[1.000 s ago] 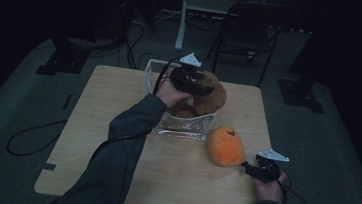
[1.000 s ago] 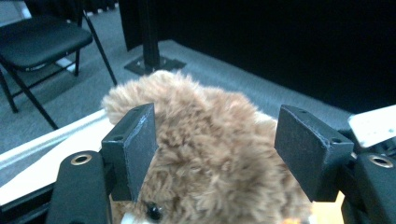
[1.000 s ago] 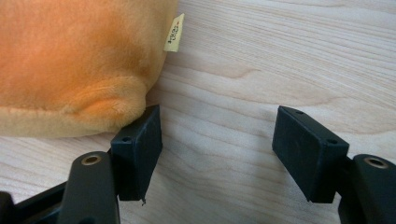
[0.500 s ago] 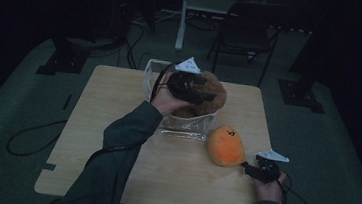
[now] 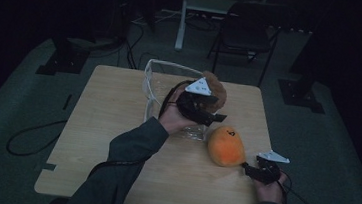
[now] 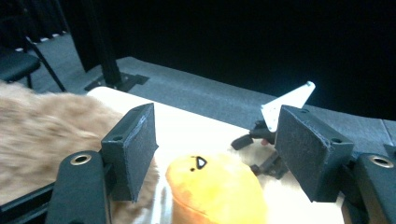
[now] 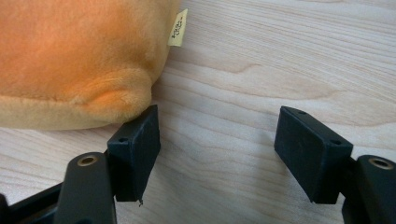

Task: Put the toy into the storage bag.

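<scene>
a black chair (image 5: 248, 35) stands behind the wooden table (image 5: 111, 125), with cables (image 5: 30, 137) on the grey floor (image 5: 14, 96).

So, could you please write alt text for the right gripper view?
The right gripper rests low over a light wooden table with its two black jaws open and nothing between them. An orange plush toy with a small yellow tag lies at the upper left, beside the left jaw.

The orange plush (image 5: 226, 146) is round and soft, with a small black mark on its top and a pale tag (image 7: 177, 28) at its side. It lies on the table's near right part. The brown plush (image 5: 215, 91) is furry and tan; it sits in the clear bin (image 5: 157, 74), at the bin's right side, just far-left of the orange one.
</scene>
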Demonstrator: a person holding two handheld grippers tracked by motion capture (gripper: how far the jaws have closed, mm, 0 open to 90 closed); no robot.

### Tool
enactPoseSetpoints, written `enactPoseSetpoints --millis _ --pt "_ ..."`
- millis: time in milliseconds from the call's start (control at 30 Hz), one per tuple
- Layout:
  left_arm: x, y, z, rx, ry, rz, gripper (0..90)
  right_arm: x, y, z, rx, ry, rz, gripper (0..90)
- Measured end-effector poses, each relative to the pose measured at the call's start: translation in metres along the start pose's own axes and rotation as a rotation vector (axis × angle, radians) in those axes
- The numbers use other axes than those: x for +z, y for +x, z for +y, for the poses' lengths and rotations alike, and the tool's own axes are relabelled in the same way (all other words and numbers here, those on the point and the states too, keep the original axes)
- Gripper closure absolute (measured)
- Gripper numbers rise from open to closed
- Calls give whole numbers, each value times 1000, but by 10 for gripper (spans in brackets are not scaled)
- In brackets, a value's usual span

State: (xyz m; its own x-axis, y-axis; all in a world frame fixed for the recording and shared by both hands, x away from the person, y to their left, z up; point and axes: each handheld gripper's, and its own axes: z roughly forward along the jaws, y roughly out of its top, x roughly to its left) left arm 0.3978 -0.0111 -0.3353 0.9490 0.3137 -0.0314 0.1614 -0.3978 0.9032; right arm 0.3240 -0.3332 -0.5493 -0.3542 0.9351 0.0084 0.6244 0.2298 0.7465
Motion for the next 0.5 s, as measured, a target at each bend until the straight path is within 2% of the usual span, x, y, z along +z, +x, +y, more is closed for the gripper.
enactPoseSetpoints --millis 233,500 --pt "13 -12 -11 -4 -7 -33 293 0 0 0 0 0 0 305" --pt "26 -21 -24 -3 5 -43 294 0 0 0 0 1 0 305"
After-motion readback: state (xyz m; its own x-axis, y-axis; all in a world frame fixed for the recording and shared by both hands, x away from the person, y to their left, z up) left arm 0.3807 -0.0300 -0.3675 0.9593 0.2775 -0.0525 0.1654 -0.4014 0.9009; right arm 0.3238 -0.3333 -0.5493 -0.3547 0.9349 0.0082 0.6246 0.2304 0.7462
